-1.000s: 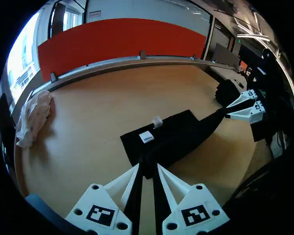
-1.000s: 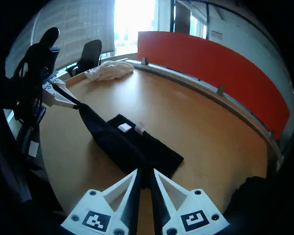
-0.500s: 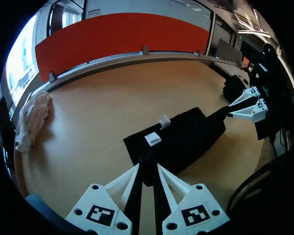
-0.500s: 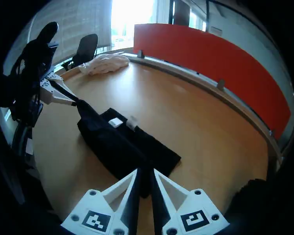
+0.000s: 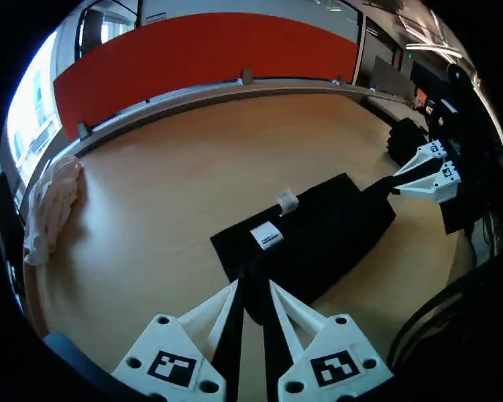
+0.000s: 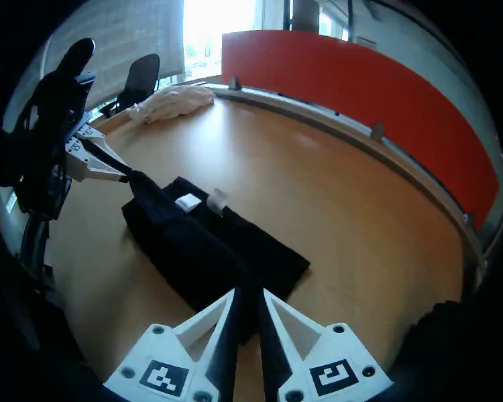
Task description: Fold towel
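Towel (image 5: 318,228), black, two white labels (image 5: 268,235) showing: partly flat on the table (image 5: 184,167), well short of the red partition (image 5: 204,60), with the edge farthest from the partition raised between my two tools

Left gripper (image 5: 254,285): fingers closed on one end of that raised edge, cloth pinched between them

Right gripper (image 6: 248,295): likewise clamped on the other end; the dark fabric sags a little between the two

Step in hand, as I judge it: a lengthwise fold, the held edge being carried toward the partition over the lying half. The next move calls for both ends travelling level and together, the edge set down square on the edge nearer the partition, then release

Table: pale wood, curved, running up to the partition

Pale cloth heap (image 5: 50,201): on the table near one end of the partition

Office chair (image 6: 139,80) and bright window (image 6: 214,33): beyond that same end of the partition
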A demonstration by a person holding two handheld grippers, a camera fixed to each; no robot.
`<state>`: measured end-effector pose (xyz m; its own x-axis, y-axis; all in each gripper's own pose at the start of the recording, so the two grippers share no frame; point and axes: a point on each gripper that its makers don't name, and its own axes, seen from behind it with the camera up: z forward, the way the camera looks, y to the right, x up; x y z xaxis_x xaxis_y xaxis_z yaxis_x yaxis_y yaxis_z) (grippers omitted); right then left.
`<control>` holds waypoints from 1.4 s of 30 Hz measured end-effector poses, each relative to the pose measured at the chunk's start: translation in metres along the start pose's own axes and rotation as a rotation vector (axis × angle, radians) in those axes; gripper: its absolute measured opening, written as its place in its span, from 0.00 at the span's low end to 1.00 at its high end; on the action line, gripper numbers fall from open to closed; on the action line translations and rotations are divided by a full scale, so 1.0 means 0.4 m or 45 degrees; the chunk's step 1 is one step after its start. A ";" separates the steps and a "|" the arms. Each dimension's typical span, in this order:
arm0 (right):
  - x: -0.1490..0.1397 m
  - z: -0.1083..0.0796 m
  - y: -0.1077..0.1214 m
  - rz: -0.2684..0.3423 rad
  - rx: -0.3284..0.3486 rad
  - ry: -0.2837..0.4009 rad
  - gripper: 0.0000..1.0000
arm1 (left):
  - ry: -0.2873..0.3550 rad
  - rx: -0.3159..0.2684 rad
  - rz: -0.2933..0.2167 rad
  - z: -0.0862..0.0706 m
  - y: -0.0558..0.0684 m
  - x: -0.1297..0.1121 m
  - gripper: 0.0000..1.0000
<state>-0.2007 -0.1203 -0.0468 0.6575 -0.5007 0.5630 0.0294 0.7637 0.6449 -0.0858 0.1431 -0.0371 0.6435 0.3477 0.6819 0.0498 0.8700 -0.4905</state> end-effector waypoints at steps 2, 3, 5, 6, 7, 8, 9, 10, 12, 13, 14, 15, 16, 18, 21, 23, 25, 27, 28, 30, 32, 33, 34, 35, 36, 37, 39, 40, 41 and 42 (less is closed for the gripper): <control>-0.008 0.009 0.004 0.008 0.001 -0.012 0.16 | -0.010 0.006 0.018 0.012 -0.003 -0.004 0.17; -0.013 0.014 0.007 0.011 -0.001 -0.018 0.17 | -0.015 0.009 0.026 0.018 -0.004 -0.006 0.18; -0.021 0.024 0.013 0.017 -0.003 -0.030 0.17 | -0.024 0.016 0.041 0.030 -0.006 -0.011 0.19; -0.025 0.029 0.016 0.019 -0.006 -0.034 0.17 | -0.028 0.018 0.044 0.036 -0.006 -0.013 0.19; -0.029 0.034 0.020 0.021 -0.009 -0.039 0.18 | -0.031 0.020 0.048 0.042 -0.007 -0.015 0.20; -0.033 0.039 0.023 0.023 -0.012 -0.043 0.18 | -0.035 0.021 0.051 0.047 -0.007 -0.016 0.21; -0.036 0.043 0.027 0.027 -0.016 -0.048 0.19 | -0.037 0.021 0.051 0.052 -0.007 -0.018 0.22; -0.041 0.047 0.031 0.031 -0.021 -0.055 0.19 | -0.039 0.020 0.051 0.058 -0.007 -0.020 0.22; -0.046 0.055 0.038 0.039 -0.029 -0.062 0.21 | -0.041 0.020 0.049 0.067 -0.008 -0.023 0.23; -0.048 0.059 0.041 0.044 -0.034 -0.064 0.22 | -0.041 0.021 0.047 0.071 -0.009 -0.024 0.23; -0.050 0.063 0.044 0.048 -0.038 -0.066 0.23 | -0.041 0.022 0.045 0.075 -0.009 -0.024 0.24; -0.052 0.065 0.046 0.052 -0.041 -0.067 0.24 | -0.039 0.022 0.042 0.077 -0.009 -0.024 0.25; -0.055 0.068 0.048 0.056 -0.045 -0.069 0.26 | -0.037 0.022 0.038 0.080 -0.009 -0.024 0.26; -0.058 0.073 0.050 0.062 -0.050 -0.072 0.28 | -0.033 0.022 0.034 0.084 -0.009 -0.024 0.28; -0.061 0.080 0.053 0.070 -0.057 -0.075 0.32 | -0.027 0.026 0.033 0.089 -0.012 -0.023 0.32; -0.062 0.083 0.057 0.071 -0.065 -0.075 0.34 | -0.023 0.035 0.035 0.091 -0.017 -0.022 0.37; -0.063 0.087 0.061 0.069 -0.074 -0.075 0.36 | -0.021 0.045 0.037 0.093 -0.022 -0.022 0.38; -0.063 0.090 0.065 0.067 -0.081 -0.077 0.38 | -0.020 0.054 0.038 0.094 -0.028 -0.023 0.39; -0.063 0.092 0.068 0.066 -0.084 -0.078 0.39 | -0.020 0.059 0.038 0.095 -0.031 -0.023 0.40; -0.061 0.094 0.074 0.066 -0.093 -0.078 0.42 | -0.019 0.067 0.038 0.097 -0.037 -0.022 0.41; -0.056 0.097 0.083 0.065 -0.105 -0.076 0.49 | -0.018 0.076 0.038 0.099 -0.044 -0.019 0.42; -0.054 0.097 0.087 0.063 -0.111 -0.074 0.52 | -0.017 0.080 0.039 0.100 -0.048 -0.017 0.42; -0.052 0.097 0.092 0.062 -0.119 -0.072 0.56 | -0.016 0.085 0.041 0.100 -0.052 -0.015 0.47; -0.050 0.097 0.097 0.060 -0.125 -0.071 0.59 | -0.015 0.090 0.042 0.101 -0.055 -0.013 0.51; -0.048 0.097 0.100 0.059 -0.129 -0.070 0.61 | -0.015 0.093 0.042 0.101 -0.058 -0.011 0.57; -0.047 0.097 0.104 0.057 -0.134 -0.070 0.63 | -0.015 0.097 0.043 0.101 -0.062 -0.010 0.63; -0.044 0.096 0.111 0.054 -0.143 -0.068 0.67 | -0.015 0.103 0.042 0.101 -0.068 -0.007 0.64; -0.042 0.096 0.115 0.053 -0.150 -0.067 0.67 | -0.016 0.107 0.040 0.101 -0.072 -0.006 0.65; -0.040 0.095 0.119 0.052 -0.156 -0.065 0.67 | -0.016 0.110 0.038 0.101 -0.075 -0.004 0.66; -0.039 0.096 0.122 0.052 -0.161 -0.065 0.67 | -0.014 0.114 0.036 0.102 -0.079 -0.002 0.67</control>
<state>-0.2384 -0.0907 -0.0042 0.6211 -0.4855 0.6153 0.0998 0.8276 0.5523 -0.1190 0.1297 -0.0003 0.6352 0.3762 0.6745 -0.0374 0.8873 -0.4596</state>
